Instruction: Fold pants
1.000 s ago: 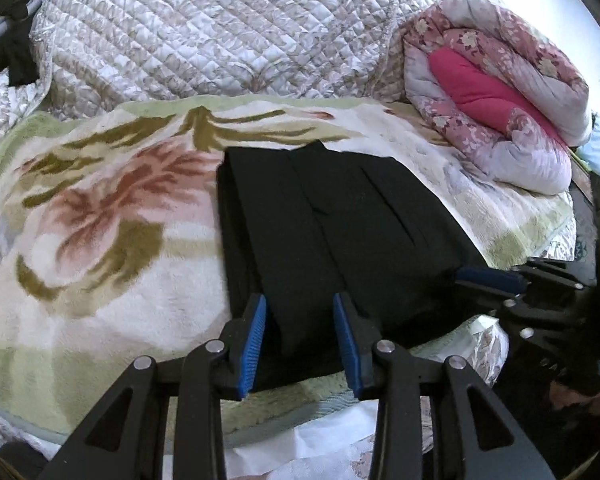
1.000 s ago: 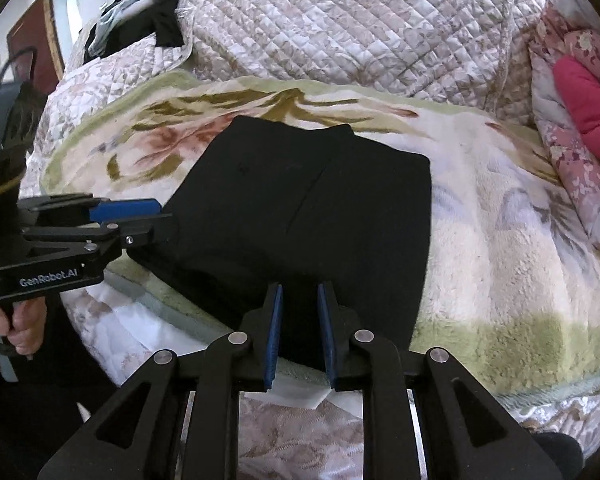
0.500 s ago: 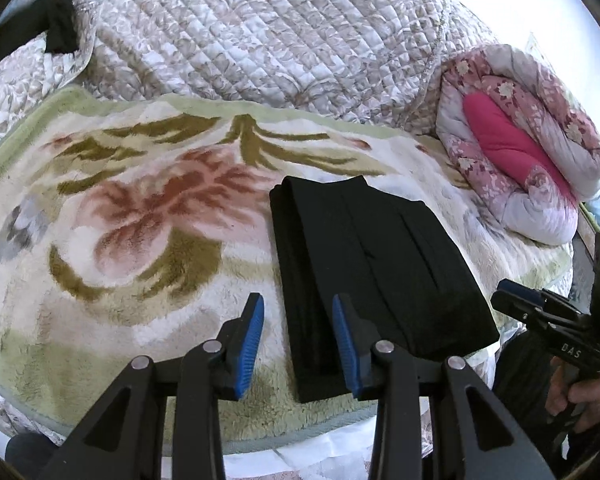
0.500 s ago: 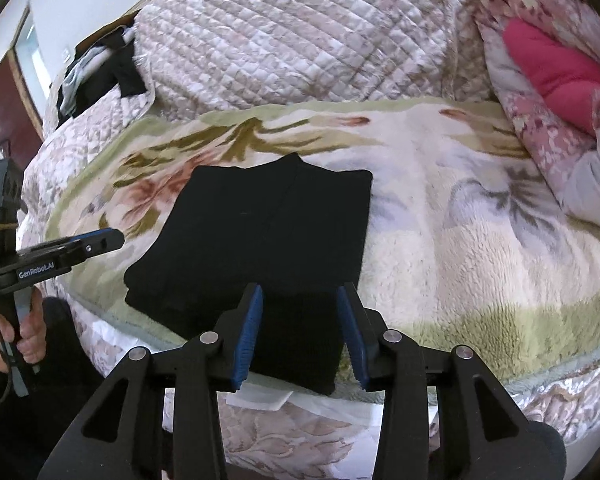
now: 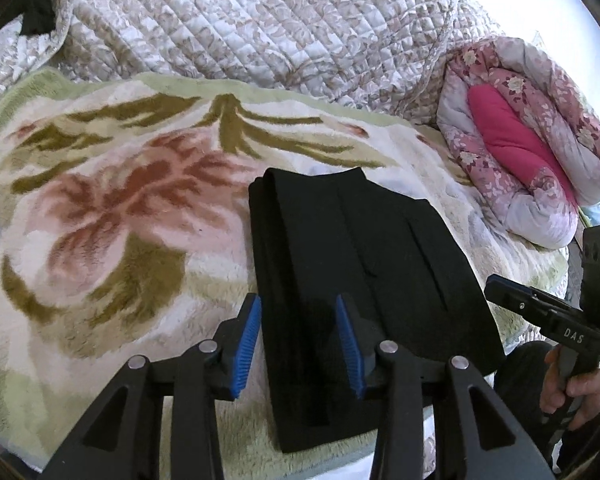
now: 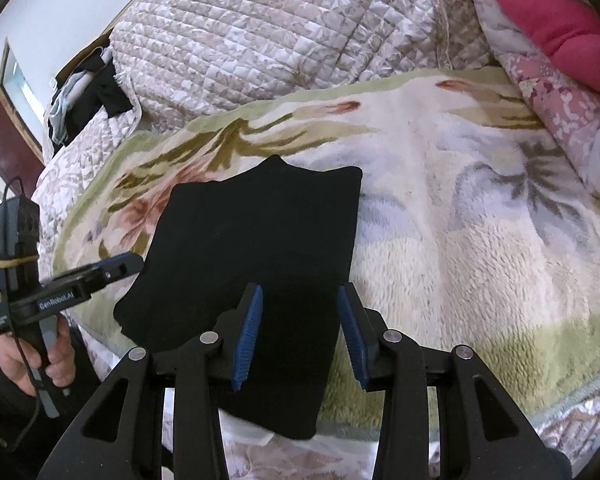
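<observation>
Left wrist view: black pants [image 5: 352, 280], folded into a flat rectangle, lie in the centre of the frame on a fluffy floral blanket [image 5: 112, 232] spread over a bed. The left gripper [image 5: 299, 344] fills the bottom of the frame, its blue pads [image 5: 247, 346] apart and its jaws opening, above the near left part of the pants; nothing is pinched between them. At the right edge the right gripper [image 5: 504, 286] juts in from the side, beside the right edge of the pants, held by a hand [image 5: 572, 392]. A quilted cover [image 5: 260, 28] rises across the top, and a rolled pink floral quilt [image 5: 528, 152] sits at the upper right. Right wrist view: the same pants [image 6: 256, 260] lie left of centre, their near edge reaching the blanket's [image 6: 480, 248] front border. The right gripper [image 6: 300, 338] at the bottom holds its blue pads [image 6: 248, 336] apart over the near right corner of the pants, gripping nothing. At the left edge the left gripper [image 6: 130, 262] appears side-on, its tip just beside the left edge of the pants, in a hand [image 6: 36, 356]. Dark clothes [image 6: 88, 96] hang at the upper left.
</observation>
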`<state>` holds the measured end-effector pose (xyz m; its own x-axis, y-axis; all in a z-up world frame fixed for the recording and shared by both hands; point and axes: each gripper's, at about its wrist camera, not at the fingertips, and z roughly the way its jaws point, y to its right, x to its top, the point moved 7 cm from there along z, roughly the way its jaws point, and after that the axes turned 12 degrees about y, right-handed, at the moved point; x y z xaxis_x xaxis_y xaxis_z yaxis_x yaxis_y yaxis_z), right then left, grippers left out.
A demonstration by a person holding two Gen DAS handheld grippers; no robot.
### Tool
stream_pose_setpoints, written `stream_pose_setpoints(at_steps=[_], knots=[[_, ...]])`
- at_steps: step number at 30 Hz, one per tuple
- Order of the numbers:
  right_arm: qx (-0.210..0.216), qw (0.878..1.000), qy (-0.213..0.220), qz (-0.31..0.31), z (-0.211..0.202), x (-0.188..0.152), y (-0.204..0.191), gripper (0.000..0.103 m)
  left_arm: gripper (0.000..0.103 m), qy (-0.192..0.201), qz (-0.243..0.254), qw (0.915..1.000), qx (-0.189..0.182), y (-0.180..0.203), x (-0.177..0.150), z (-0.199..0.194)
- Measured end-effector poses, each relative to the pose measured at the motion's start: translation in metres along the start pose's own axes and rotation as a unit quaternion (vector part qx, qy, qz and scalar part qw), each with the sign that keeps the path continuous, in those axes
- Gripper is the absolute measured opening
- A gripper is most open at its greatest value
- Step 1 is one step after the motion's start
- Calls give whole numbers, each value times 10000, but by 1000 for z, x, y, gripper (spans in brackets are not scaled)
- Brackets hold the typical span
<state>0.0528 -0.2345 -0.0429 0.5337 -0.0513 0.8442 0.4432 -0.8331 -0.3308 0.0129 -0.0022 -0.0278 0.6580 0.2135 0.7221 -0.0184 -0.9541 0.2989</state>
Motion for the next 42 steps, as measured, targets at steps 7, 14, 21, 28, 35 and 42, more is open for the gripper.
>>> stream_pose_setpoints(at_steps=[7, 14, 21, 28, 35, 42], knots=[[198, 9994, -116, 256, 24, 8, 12, 40, 50, -12, -262, 9996, -112, -8, 5, 16], [427, 9960, -176, 763, 38, 8, 26, 44, 50, -11, -558, 9979, -342, -9, 12, 28], [680, 9917, -254, 1063, 27, -8, 19, 44, 54, -61, -781, 9954, -547, -8, -6, 21], [908, 9871, -316, 1284, 17, -25, 16, 45, 55, 1, -815, 9946, -636, -5, -18, 8], [823, 9891, -306, 1182, 33, -10, 12, 45, 59, 25, -733, 9951, -656, -3, -2, 31], [746, 9884, -273, 1294, 30, -12, 12, 29, 44, 92, -585, 9972, -457, 0, -3, 22]])
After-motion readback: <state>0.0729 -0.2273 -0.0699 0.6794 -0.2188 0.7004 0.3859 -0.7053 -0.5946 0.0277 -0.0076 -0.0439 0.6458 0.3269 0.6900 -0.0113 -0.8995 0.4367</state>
